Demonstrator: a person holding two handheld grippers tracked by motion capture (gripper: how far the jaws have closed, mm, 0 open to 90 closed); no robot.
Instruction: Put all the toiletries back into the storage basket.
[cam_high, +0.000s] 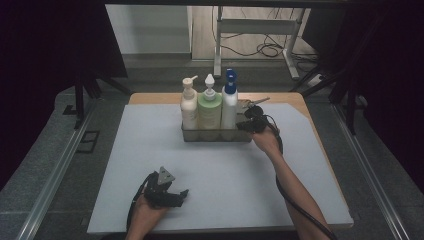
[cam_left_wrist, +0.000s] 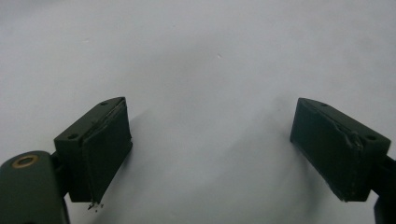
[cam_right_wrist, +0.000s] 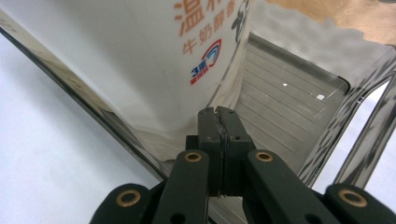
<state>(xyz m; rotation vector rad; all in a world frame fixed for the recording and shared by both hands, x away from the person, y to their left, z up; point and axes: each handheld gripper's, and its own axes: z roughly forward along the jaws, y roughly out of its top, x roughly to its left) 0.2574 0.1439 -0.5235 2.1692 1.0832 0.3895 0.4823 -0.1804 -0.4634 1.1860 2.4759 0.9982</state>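
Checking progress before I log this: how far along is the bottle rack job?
Done: three pump bottles stand in the clear rack, leaving an empty slot at its right end. In hand: the right gripper is shut on the rack's rim beside the white bottle. The left gripper rests open on the mat. What's left isn't evident.

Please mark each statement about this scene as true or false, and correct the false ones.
1. Three pump bottles stand in the tray. True.
2. The bottle with the blue pump is the leftmost one. False: it is the rightmost, nearest the right gripper.
3. The left gripper holds a bottle. False: its jaws stand wide open over the bare white mat.
4. The right gripper is shut. True: its jaws meet at the tray's rim.
5. The middle bottle is green. True.
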